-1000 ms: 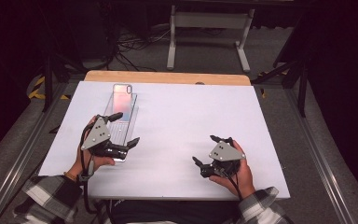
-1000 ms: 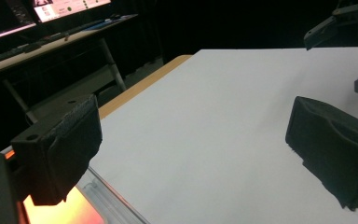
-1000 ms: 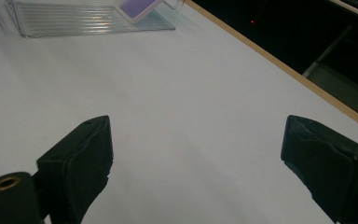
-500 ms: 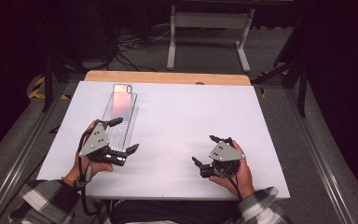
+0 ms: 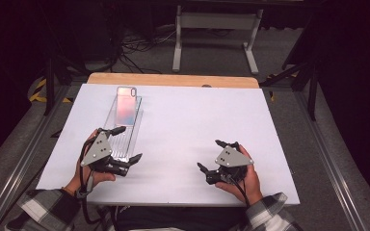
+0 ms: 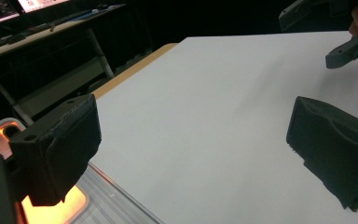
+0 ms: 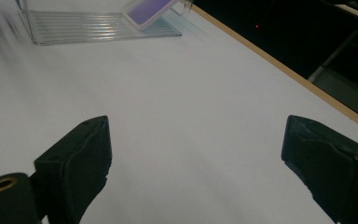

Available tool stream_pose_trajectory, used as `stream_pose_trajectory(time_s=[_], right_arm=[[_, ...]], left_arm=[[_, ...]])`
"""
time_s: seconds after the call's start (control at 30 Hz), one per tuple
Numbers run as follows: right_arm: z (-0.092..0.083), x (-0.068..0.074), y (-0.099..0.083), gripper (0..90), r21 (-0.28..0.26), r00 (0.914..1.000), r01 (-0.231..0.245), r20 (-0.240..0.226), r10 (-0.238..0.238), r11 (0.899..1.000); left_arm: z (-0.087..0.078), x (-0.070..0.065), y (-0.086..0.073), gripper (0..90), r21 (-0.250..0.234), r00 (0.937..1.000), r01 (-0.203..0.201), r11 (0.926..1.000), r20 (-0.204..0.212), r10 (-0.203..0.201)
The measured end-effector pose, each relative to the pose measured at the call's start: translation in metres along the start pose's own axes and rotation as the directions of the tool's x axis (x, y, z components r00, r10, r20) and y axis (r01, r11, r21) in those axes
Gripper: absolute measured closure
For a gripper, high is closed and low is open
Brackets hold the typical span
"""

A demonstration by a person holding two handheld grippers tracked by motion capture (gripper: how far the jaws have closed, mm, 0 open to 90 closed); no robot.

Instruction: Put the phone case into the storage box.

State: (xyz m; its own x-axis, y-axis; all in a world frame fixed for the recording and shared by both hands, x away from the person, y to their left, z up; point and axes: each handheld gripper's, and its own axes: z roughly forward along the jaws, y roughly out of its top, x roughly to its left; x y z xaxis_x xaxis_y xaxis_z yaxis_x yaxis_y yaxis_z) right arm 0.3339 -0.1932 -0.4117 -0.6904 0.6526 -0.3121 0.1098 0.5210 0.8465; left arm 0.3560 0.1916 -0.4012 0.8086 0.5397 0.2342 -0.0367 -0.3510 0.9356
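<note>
A clear ribbed plastic tray [image 5: 134, 126] lies on the left of the white table [image 5: 197, 115]. A phone [image 5: 126, 103] with a pinkish shimmering back leans in its far end. My left gripper [image 5: 129, 143] hovers open over the tray's near end, one jaw on each side of its right wall. In the left gripper view the left gripper [image 6: 191, 144] has nothing between its jaws, with the tray [image 6: 116, 205] and the glowing phone [image 6: 51, 210] at bottom left. My right gripper [image 5: 209, 154] rests open at the near right. Its jaws have just been opening slightly, over bare table [image 7: 196, 163].
A wooden strip [image 5: 173, 80] edges the table's far side, and a white metal stand [image 5: 212, 29] is on the floor beyond. In the right gripper view the tray [image 7: 98, 25] and phone [image 7: 149, 9] lie far ahead. The other gripper [image 6: 349, 46] appears at the left gripper view's top right.
My left gripper has drifted a little toward the near edge along the tray. The right hand has stayed where it was.
</note>
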Motion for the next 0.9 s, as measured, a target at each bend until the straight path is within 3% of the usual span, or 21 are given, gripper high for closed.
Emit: stream_pose_trajectory(time_s=[0.07, 0.43, 0.53, 0.9], right_arm=[[0.0, 0.0, 0.0, 8.8, -0.004, 1.0, -0.002, -0.002, 0.002, 1.0], [0.001, 0.001, 0.0, 7.0, -0.004, 0.9999, -0.002, -0.016, 0.002, 1.0], [0.003, 0.002, 0.0, 5.1, -0.002, 0.9999, -0.007, -0.013, 0.007, 1.0], [0.003, 0.003, 0.0, 3.9, 0.016, 0.9998, -0.007, -0.017, 0.007, 1.0]], left_arm=[[-0.001, -0.001, -0.003, 3.6, 0.016, 0.9999, -0.012, 0.9998, 0.006, 0.012], [-0.008, -0.004, -0.019, 3.2, 0.061, 0.9998, 0.013, 0.9981, 0.015, -0.014], [-0.008, -0.002, -0.021, 3.2, 0.056, 0.9994, 0.028, 0.998, 0.018, -0.029], [-0.005, -0.001, -0.022, 3.2, 0.068, 0.9996, 0.024, 0.9974, 0.015, -0.025]])
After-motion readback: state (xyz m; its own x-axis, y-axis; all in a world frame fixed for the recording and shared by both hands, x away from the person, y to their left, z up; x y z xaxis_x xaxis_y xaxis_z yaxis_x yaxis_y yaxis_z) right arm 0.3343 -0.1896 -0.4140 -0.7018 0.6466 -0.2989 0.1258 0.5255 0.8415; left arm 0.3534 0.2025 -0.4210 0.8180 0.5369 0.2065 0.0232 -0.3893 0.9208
